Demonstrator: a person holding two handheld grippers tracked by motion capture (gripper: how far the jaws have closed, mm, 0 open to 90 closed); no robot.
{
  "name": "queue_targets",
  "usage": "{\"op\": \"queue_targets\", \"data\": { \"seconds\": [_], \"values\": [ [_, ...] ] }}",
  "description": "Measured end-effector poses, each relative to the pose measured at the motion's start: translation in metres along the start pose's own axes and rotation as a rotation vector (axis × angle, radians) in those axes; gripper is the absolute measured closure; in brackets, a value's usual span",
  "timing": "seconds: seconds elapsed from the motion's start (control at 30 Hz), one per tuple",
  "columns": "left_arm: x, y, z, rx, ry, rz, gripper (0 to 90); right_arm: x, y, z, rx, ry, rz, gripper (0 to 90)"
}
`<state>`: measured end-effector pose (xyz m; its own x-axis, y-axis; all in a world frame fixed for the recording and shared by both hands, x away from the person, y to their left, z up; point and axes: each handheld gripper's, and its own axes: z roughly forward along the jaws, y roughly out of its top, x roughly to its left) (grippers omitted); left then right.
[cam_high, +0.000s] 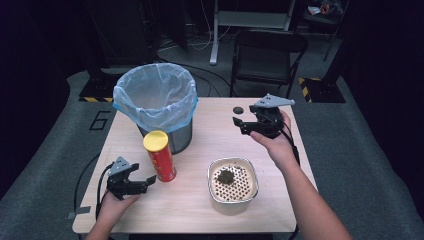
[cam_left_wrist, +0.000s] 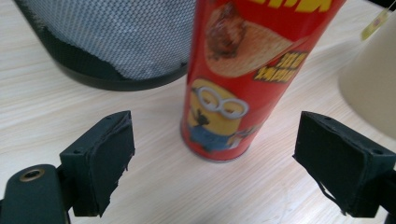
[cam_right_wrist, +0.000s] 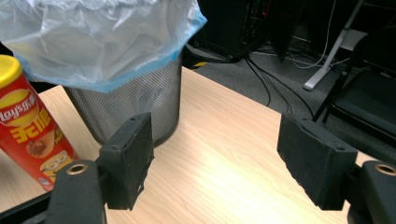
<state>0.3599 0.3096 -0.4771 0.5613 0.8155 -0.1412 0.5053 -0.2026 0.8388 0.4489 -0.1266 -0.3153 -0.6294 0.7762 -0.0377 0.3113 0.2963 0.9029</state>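
Observation:
A red chip can with a yellow lid stands upright near the table's middle left, just in front of a wire-mesh bin lined with a pale blue bag. My left gripper is low at the front left, open, and aimed at the can's base. In the left gripper view the can stands just beyond the open left gripper, touching neither pad. My right gripper hovers at the back right, open and empty. In the right gripper view, that gripper faces the bin and the can.
A cream square container with a perforated insert and a dark lump sits at the front right. A small black disc lies near the table's far edge. A folding chair stands beyond the table.

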Motion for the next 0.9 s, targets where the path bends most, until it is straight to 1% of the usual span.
{"op": "queue_targets", "data": {
  "seconds": [0.03, 0.1, 0.13, 0.17, 0.2, 0.23, 0.27, 0.3, 0.33, 0.37, 0.4, 0.43, 0.47, 0.5, 0.53, 0.57, 0.6, 0.63, 0.7, 0.73, 0.77, 0.8, 0.83, 0.87, 0.9],
  "values": [
    [0.0, 0.0, 0.0, 0.0, 0.0, 0.0, 11.5, 0.0, 0.0, 0.0, 0.0, 0.0, 0.0, 26.5],
    [-0.002, 0.001, 0.002, 0.002, -0.01, 0.003, 11.5, -0.002, -0.009, -0.004, -0.001, -0.008, 0.014, 26.5],
    [-0.003, 0.004, 0.004, 0.007, -0.015, 0.018, 11.5, -0.005, -0.017, -0.007, 0.005, -0.008, 0.032, 26.5],
    [-0.004, 0.005, 0.005, 0.011, -0.011, 0.029, 11.6, -0.008, -0.022, -0.008, 0.006, -0.01, 0.045, 26.5],
    [-0.005, 0.007, 0.007, 0.014, -0.013, 0.03, 11.7, -0.009, -0.025, -0.009, 0.007, -0.014, 0.055, 26.5],
    [-0.007, 0.009, 0.009, 0.021, -0.023, 0.028, 11.8, -0.012, -0.029, -0.01, 0.013, -0.021, 0.063, 26.5],
    [-0.007, 0.011, 0.01, 0.021, -0.027, 0.041, 12.0, -0.014, -0.034, -0.011, 0.017, -0.034, 0.07, 26.5],
    [-0.007, 0.011, 0.01, 0.021, -0.027, 0.041, 12.0, -0.014, -0.034, -0.011, 0.017, -0.034, 0.07, 26.5],
    [-0.01, 0.013, 0.014, 0.021, -0.024, 0.051, 12.0, -0.02, -0.041, -0.014, 0.018, -0.046, 0.08, 26.5],
    [-0.01, 0.015, 0.015, 0.026, -0.029, 0.054, 12.0, -0.021, -0.044, -0.016, 0.02, -0.048, 0.089, 26.5],
    [-0.01, 0.016, 0.017, 0.027, -0.037, 0.046, 12.0, -0.023, -0.048, -0.017, 0.024, -0.05, 0.099, 26.5],
    [-0.01, 0.016, 0.017, 0.027, -0.037, 0.046, 12.0, -0.024, -0.052, -0.018, 0.027, -0.057, 0.101, 26.5],
    [-0.011, 0.017, 0.02, 0.022, -0.04, 0.034, 12.0, -0.026, -0.056, -0.02, 0.032, -0.067, 0.098, 26.5],
    [-0.012, 0.018, 0.024, 0.019, -0.039, 0.026, 12.0, -0.026, -0.056, -0.02, 0.032, -0.067, 0.098, 26.5],
    [-0.012, 0.019, 0.028, 0.03, -0.034, 0.033, 12.4, -0.027, -0.063, -0.022, 0.042, -0.079, 0.091, 26.5],
    [-0.012, 0.02, 0.032, 0.031, -0.036, 0.033, 12.8, -0.027, -0.066, -0.023, 0.043, -0.085, 0.09, 26.5],
    [-0.012, 0.021, 0.034, 0.032, -0.044, 0.027, 13.3, -0.027, -0.069, -0.024, 0.043, -0.092, 0.082, 26.5],
    [-0.012, 0.021, 0.034, 0.032, -0.044, 0.027, 13.4, -0.026, -0.073, -0.025, 0.043, -0.098, 0.083, 26.5],
    [-0.013, 0.022, 0.041, 0.028, -0.042, 0.032, 13.6, -0.026, -0.079, -0.027, 0.043, -0.113, 0.082, 26.4],
    [-0.013, 0.022, 0.042, 0.033, -0.04, 0.035, 13.7, -0.024, -0.083, -0.027, 0.047, -0.128, 0.073, 26.4],
    [-0.013, 0.022, 0.045, 0.029, -0.026, 0.032, 13.8, -0.024, -0.086, -0.028, 0.048, -0.139, 0.061, 26.5],
    [-0.013, 0.022, 0.045, 0.029, -0.026, 0.032, 13.8, -0.022, -0.09, -0.029, 0.05, -0.153, 0.055, 26.5],
    [-0.012, 0.021, 0.048, 0.052, -0.016, 0.055, 14.1, -0.022, -0.095, -0.03, 0.047, -0.159, 0.056, 26.4],
    [-0.012, 0.021, 0.048, 0.052, -0.01, 0.061, 15.1, -0.022, -0.101, -0.031, 0.046, -0.161, 0.062, 26.5],
    [-0.012, 0.021, 0.048, 0.052, -0.01, 0.061, 16.7, -0.022, -0.101, -0.031, 0.046, -0.161, 0.062, 26.5]
  ]
}}
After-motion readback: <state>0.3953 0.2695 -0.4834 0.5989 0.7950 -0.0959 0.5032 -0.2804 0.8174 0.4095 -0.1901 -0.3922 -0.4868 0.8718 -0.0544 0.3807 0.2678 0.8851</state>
